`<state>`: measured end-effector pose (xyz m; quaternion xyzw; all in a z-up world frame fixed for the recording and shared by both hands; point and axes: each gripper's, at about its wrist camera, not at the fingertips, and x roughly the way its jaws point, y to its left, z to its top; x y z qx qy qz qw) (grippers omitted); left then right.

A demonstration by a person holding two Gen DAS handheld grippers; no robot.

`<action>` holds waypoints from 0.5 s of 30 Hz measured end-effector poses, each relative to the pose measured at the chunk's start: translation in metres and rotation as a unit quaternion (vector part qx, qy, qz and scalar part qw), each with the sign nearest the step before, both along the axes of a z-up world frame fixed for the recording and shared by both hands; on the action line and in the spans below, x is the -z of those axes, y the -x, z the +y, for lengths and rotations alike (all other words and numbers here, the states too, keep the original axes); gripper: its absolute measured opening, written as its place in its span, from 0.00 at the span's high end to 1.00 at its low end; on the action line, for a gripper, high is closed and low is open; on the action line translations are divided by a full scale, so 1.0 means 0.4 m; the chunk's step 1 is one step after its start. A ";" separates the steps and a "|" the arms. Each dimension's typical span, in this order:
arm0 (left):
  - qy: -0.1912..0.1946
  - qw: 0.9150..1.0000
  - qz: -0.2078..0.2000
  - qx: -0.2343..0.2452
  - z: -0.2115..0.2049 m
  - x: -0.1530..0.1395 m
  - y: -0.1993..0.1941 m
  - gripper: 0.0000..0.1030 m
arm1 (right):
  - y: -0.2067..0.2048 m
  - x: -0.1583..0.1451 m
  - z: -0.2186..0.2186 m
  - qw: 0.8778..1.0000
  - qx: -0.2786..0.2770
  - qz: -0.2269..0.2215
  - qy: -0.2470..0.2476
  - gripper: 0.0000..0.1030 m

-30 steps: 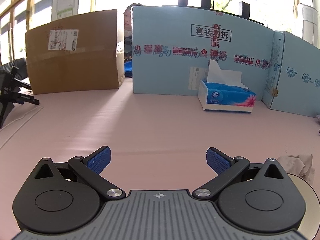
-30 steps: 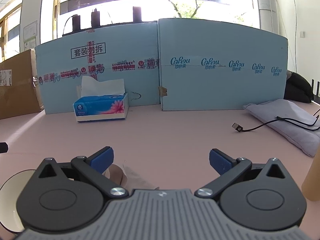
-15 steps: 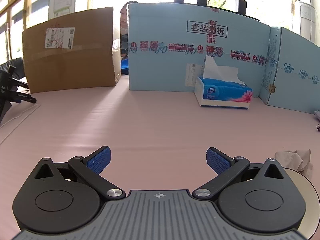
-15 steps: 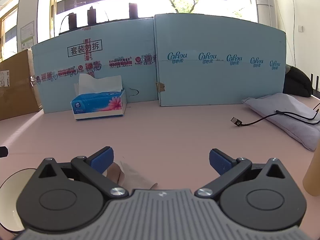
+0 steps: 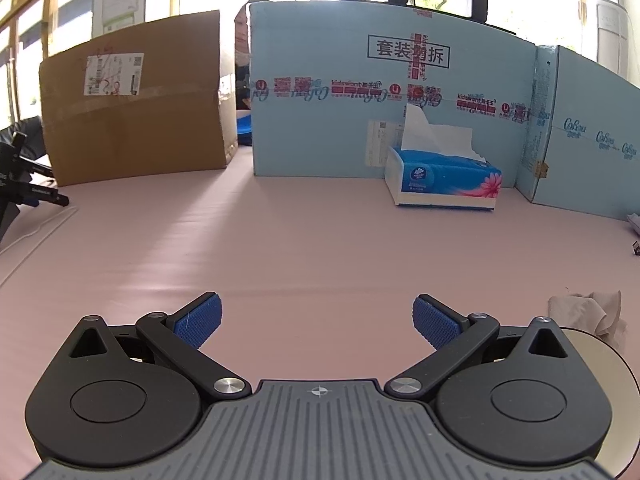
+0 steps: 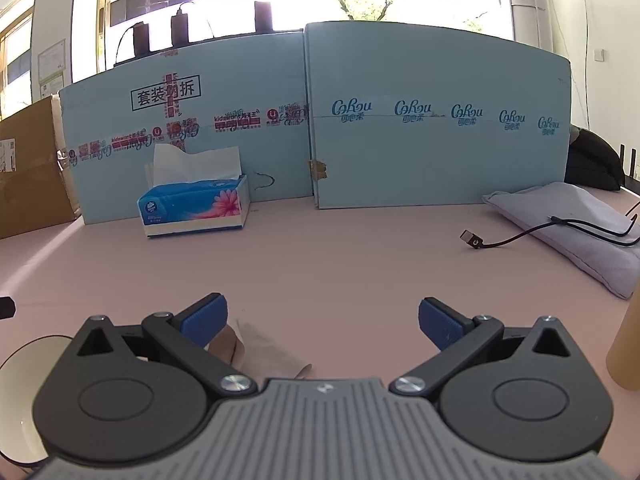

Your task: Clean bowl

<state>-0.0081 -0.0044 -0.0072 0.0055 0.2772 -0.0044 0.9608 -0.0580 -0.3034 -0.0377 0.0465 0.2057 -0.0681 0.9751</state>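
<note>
Both tools hover low over the pink surface (image 5: pixel 320 240) with nothing held: the left gripper (image 5: pixel 316 316) stands wide, and the right gripper (image 6: pixel 322 316) likewise. The bowl (image 5: pixel 616 396) sits between them, at the left view's 4 o'clock edge and the right view's 8 o'clock, mostly hidden behind the gripper bodies. A crumpled beige cloth (image 5: pixel 588 312) lies just beside it (probably the wiper, laid within the right gripper's reach). The tissue box (image 6: pixel 196 210) stands well apart at 11 o'clock, against the blue cardboard. Cleaning seems not yet begun.
</note>
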 end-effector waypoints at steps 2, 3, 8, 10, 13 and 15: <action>-0.001 1.000 0.001 0.002 0.001 -0.001 -0.001 0.00 | 0.001 0.001 0.001 1.000 0.000 0.000 0.001 0.00; -0.001 1.000 0.001 0.002 0.001 -0.001 -0.001 0.00 | 0.000 0.002 0.002 1.000 0.000 0.000 0.001 0.00; -0.002 1.000 0.003 0.002 0.000 0.000 -0.001 0.00 | 0.001 0.002 0.002 1.000 0.000 0.001 0.002 0.00; -0.001 1.000 0.004 0.001 0.000 0.000 0.000 0.00 | 0.003 0.003 0.001 1.000 0.001 0.001 0.003 0.00; -0.001 1.000 0.004 0.002 0.001 -0.001 0.001 0.00 | 0.003 0.003 0.001 1.000 0.001 0.001 0.002 0.00; -0.001 1.000 0.005 0.002 0.003 -0.002 0.001 0.00 | 0.003 0.002 0.000 1.000 0.002 0.001 0.002 0.00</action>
